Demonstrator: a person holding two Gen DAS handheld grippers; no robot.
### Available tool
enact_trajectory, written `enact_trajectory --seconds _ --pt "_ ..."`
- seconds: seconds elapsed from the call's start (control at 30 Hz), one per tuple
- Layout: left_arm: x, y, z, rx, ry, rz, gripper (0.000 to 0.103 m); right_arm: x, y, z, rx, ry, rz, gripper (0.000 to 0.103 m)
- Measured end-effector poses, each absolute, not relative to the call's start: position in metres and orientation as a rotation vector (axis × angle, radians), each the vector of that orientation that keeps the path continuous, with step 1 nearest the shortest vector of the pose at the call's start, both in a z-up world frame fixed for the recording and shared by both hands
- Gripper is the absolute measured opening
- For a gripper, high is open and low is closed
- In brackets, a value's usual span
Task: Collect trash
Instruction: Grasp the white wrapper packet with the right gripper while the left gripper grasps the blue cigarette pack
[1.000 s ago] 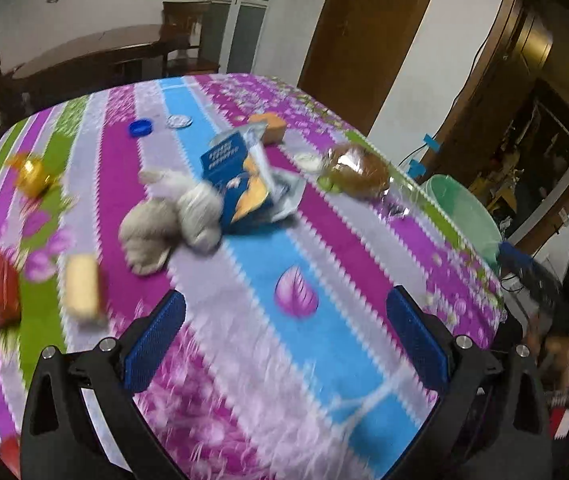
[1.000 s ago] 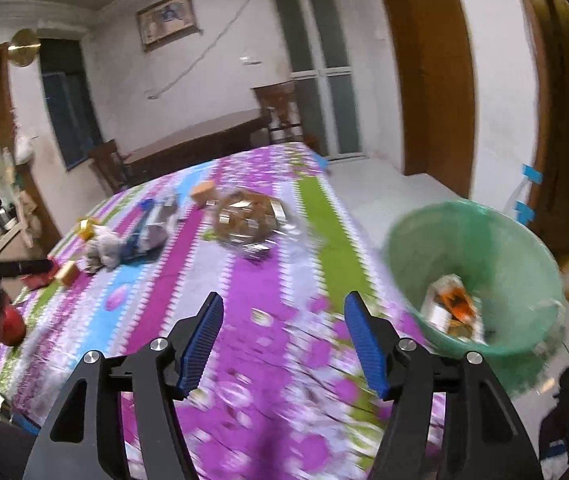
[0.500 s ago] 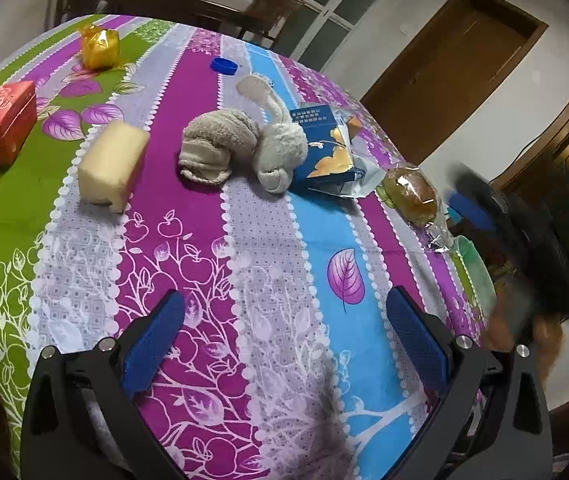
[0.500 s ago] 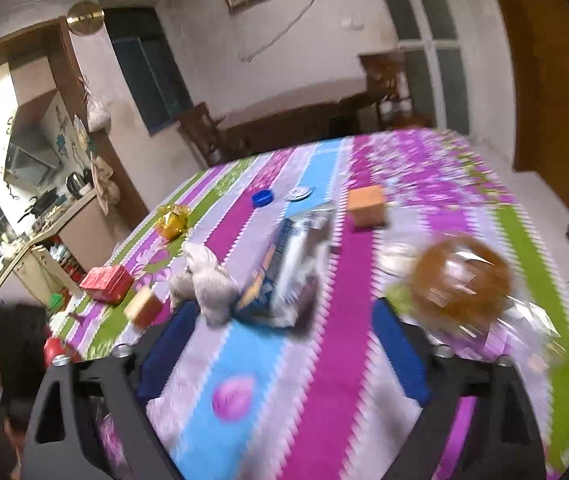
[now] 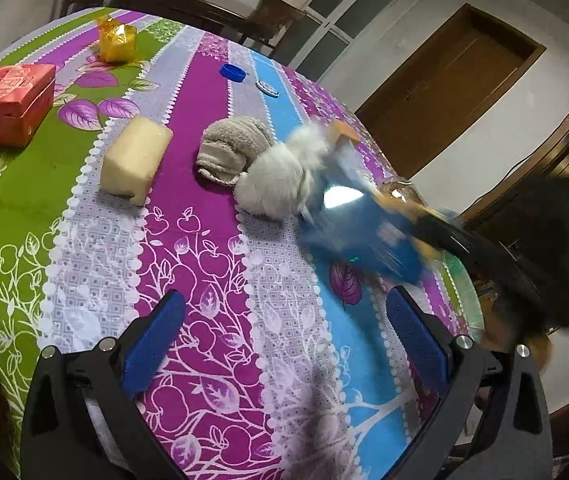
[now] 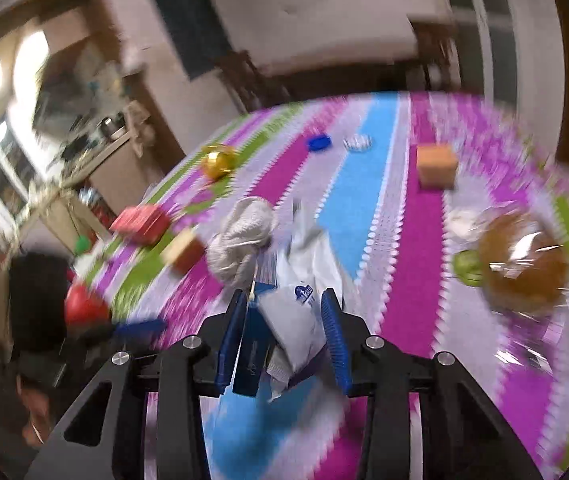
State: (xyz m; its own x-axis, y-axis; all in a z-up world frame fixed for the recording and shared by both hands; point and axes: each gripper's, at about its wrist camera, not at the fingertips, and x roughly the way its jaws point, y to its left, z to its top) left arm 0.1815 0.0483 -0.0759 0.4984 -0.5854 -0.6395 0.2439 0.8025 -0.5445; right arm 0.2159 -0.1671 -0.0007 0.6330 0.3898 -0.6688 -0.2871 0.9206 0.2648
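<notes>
Item: blue-and-white snack bag (image 6: pixel 296 320), crumpled plastic film, beside the grey rolled cloth (image 6: pixel 244 240) on the striped tablecloth (image 6: pixel 412 280).
Handling, judged: light, limp, slick; take it by the bunched middle, where folds give purchase.
Right gripper (image 6: pixel 284 336): jaws just closing, pads pinching the bag.
Left gripper (image 5: pixel 284 340): apart, empty, nearer than the cloth.

A tablecloth (image 5: pixel 212 240) striped in magenta, lilac-grey, sky blue and green, printed with white apples and branches, is seen across both views. A red carton (image 5: pixel 4 104) is shown at ten o'clock in the left wrist view, a gold foil wrapper (image 5: pixel 116 42) at eleven, a pale yellow block (image 5: pixel 134 160) beside a beige towel (image 5: pixel 232 152). A blue-and-white packet (image 6: pixel 296 320) is framed by blue-padded black fingers (image 6: pixel 332 336).
</notes>
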Motion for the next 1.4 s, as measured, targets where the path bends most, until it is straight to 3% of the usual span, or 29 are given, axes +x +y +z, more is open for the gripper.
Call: enact_trajectory --seconds 0.17,0.2,0.23,0.37,0.4,0.43,0.47,0.53,0.8,0.93,1.07,1.4 --pt "0.178 0.041 -0.074 -0.36 0.922 -0.491 0.097 0.163 -0.181 0.002 0.056 0.762 0.288 0.039" --pt "0.178 0.041 -0.074 -0.357 0.926 -0.489 0.097 0.154 -0.189 0.0 0.094 0.779 0.295 0.037" --pt "0.179 0.04 -0.074 -0.357 0.931 -0.487 0.097 0.145 -0.196 -0.003 0.135 0.783 0.318 0.025" --pt "0.179 0.04 -0.074 -0.356 0.94 -0.481 0.097 0.115 -0.215 -0.023 0.116 0.794 0.229 0.026" --pt "0.179 0.04 -0.074 -0.351 0.942 -0.478 0.097 0.109 -0.219 -0.027 0.107 0.796 0.199 0.028" --pt "0.178 0.039 -0.073 -0.346 0.944 -0.475 0.097 0.106 -0.221 -0.029 0.107 0.79 0.192 0.038" --pt "0.177 0.038 -0.073 -0.339 0.947 -0.47 0.097 0.1 -0.223 -0.03 0.114 0.773 0.202 0.054" --pt "0.174 0.037 -0.072 -0.335 0.95 -0.466 0.097 0.089 -0.22 -0.028 0.113 0.736 0.248 0.074" --pt "0.163 0.023 -0.07 -0.294 0.975 -0.507 0.097 0.122 -0.224 -0.019 0.066 0.732 0.229 0.074" --pt "0.16 0.021 -0.069 -0.292 0.984 -0.504 0.097 0.172 -0.221 -0.046 0.095 0.872 0.309 0.064" --pt "0.15 0.016 -0.059 -0.238 0.97 -0.518 0.097 0.185 -0.227 -0.061 0.165 0.916 0.332 0.032" --pt "0.119 -0.042 -0.041 -0.05 0.978 -0.659 0.097 0.114 -0.278 -0.016 0.311 0.661 0.212 0.029"
